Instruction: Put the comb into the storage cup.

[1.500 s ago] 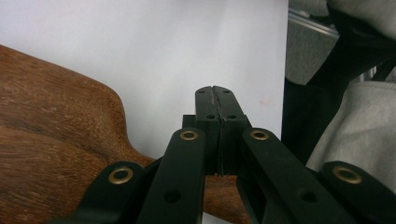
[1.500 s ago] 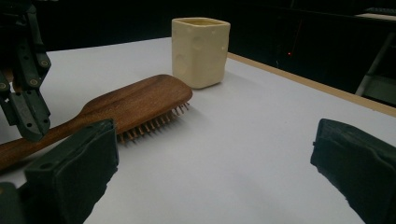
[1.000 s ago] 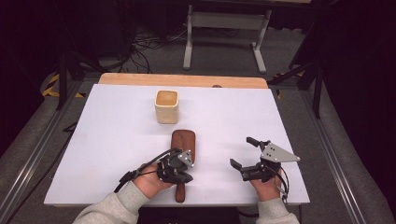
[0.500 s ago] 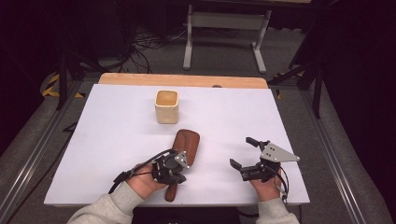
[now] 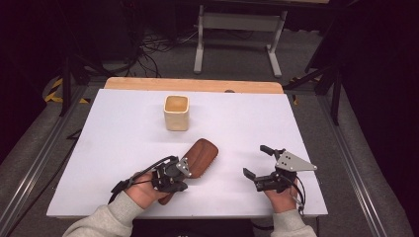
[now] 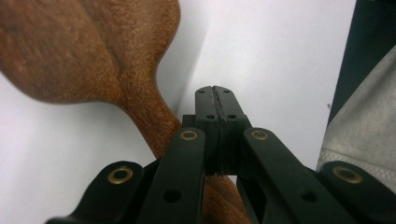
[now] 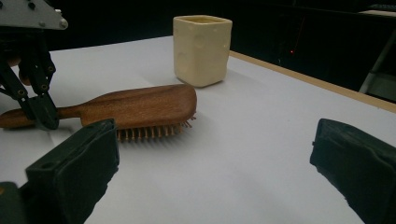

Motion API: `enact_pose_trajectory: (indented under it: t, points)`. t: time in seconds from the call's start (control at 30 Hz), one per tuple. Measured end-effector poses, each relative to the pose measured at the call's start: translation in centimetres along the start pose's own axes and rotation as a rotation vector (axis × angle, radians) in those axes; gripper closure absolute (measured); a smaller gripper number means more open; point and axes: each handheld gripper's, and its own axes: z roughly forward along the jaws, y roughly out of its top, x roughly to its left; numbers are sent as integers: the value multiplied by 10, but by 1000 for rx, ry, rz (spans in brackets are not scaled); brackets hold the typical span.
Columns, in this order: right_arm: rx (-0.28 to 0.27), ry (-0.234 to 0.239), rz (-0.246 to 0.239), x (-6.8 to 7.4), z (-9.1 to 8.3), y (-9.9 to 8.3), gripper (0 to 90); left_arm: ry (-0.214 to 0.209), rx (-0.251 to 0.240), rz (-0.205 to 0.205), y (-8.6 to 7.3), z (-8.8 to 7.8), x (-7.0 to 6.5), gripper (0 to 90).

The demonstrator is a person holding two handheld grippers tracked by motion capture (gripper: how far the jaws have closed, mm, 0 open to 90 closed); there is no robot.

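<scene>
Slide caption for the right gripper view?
Brown wooden hairbrush lying bristles-down before a cream square cup, right gripper open.

The wooden hairbrush has turned on the white table. 1 second ago it lay roughly straight toward the person; its head now points up and to the right in the high view, with the handle swung toward the lower left. The left gripper, jaws closed, has shifted left along with the handle.
</scene>
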Motion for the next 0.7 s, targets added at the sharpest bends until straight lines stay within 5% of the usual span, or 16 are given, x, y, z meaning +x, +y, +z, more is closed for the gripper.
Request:
enact_pose_trajectory:
  t: [0.7]
  points:
    - [0, 2, -1, 0, 0, 0, 13, 40, -2, -53, -14, -10, 14, 900]
